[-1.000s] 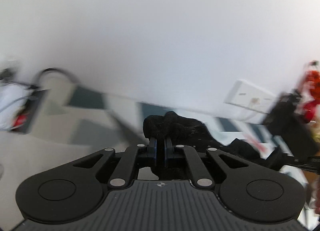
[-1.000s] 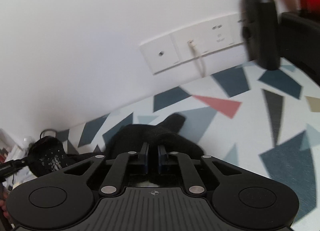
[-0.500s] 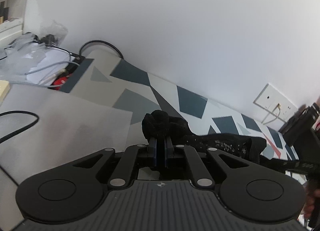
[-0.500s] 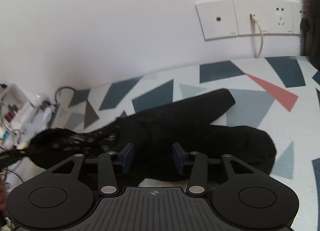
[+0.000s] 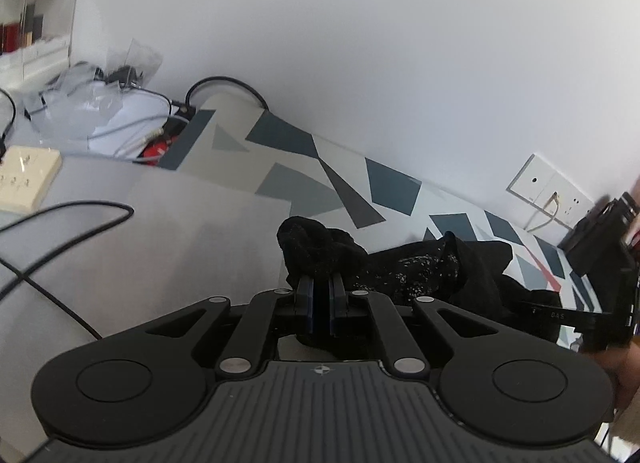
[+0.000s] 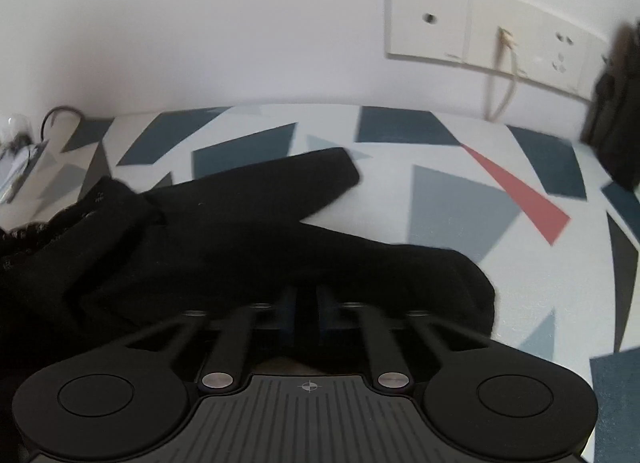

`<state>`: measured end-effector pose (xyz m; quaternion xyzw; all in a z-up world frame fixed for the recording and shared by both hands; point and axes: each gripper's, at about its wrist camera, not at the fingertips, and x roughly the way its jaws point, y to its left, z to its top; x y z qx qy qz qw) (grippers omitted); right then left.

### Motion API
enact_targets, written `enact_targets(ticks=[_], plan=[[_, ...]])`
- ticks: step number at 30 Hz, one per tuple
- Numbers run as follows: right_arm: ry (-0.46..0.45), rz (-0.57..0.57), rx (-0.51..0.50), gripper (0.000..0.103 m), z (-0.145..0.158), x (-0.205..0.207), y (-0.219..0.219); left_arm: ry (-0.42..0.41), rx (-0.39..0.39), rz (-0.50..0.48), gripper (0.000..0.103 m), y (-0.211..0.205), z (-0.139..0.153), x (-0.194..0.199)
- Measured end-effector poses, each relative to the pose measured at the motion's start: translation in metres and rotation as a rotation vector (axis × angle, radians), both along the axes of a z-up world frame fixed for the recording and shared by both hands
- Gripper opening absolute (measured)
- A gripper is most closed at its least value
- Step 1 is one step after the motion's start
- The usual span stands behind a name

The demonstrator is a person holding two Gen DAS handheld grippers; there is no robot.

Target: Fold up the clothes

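Black socks lie on a table cover (image 6: 460, 203) printed with blue, grey and red triangles. My left gripper (image 5: 321, 287) is shut on the bunched end of a black speckled sock (image 5: 416, 267), which stretches away to the right. The right gripper's black body (image 5: 600, 263) shows at that sock's far side. In the right wrist view my right gripper (image 6: 307, 299) is shut on a plain black sock (image 6: 400, 271), low over the table. A second plain sock (image 6: 272, 187) lies flat behind it, toe pointing right. The speckled sock (image 6: 28, 239) leaves that view at the left.
White wall sockets (image 6: 480, 27) with a plugged cable stand behind the table. A black bottle (image 6: 616, 103) is at the far right. To the left lie a grey mat (image 5: 160, 243), black cables (image 5: 68, 219), a beige power strip (image 5: 24, 179), plastic bags (image 5: 100, 103) and a clear box (image 5: 36, 15).
The right jaws opened wide above the socks, sank and closed on the plain sock. The left gripper kept its hold and carried the speckled sock's end leftward, stretching it.
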<state>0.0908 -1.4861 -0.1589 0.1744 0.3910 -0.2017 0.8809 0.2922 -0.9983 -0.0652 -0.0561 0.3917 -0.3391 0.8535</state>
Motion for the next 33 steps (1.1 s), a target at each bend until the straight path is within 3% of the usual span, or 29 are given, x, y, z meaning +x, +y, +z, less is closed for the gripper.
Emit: enact_targets(ticks=[2,4,8,12,17,20,24,26,29,33], plan=[[-0.016,-0.033,0.047,0.004,0.001,-0.01,-0.013,-0.004,-0.009,-0.029,0.007,-0.009,0.002,-0.002],[-0.01,-0.105,0.019,0.003,0.005,-0.027,-0.02,-0.013,-0.019,-0.085,0.007,-0.023,0.005,-0.005],[-0.037,-0.278,-0.045,0.003,0.022,-0.068,-0.037,0.006,-0.053,-0.265,0.007,-0.063,0.008,-0.021],[-0.06,-0.397,-0.101,0.003,0.041,-0.108,-0.047,0.042,-0.033,-0.458,0.007,-0.105,-0.002,-0.047],[0.014,-0.474,-0.01,0.003,0.026,-0.135,-0.057,0.099,0.022,-0.535,0.007,-0.133,-0.023,-0.058],[0.029,-0.464,-0.014,0.007,0.025,-0.139,-0.042,0.118,0.042,-0.546,0.007,-0.14,-0.029,-0.055],[-0.04,-0.393,-0.086,0.032,0.042,-0.129,-0.019,0.122,0.063,-0.57,0.008,-0.143,-0.025,-0.054],[-0.069,-0.337,-0.096,0.033,0.047,-0.116,-0.015,0.099,0.07,-0.579,0.012,-0.142,-0.017,-0.051],[-0.084,-0.244,-0.038,0.041,0.044,-0.093,-0.007,0.063,0.081,-0.563,0.012,-0.137,-0.006,-0.045],[-0.069,-0.133,0.03,0.044,0.035,-0.067,0.008,0.084,0.096,-0.501,0.012,-0.133,-0.008,-0.032]])
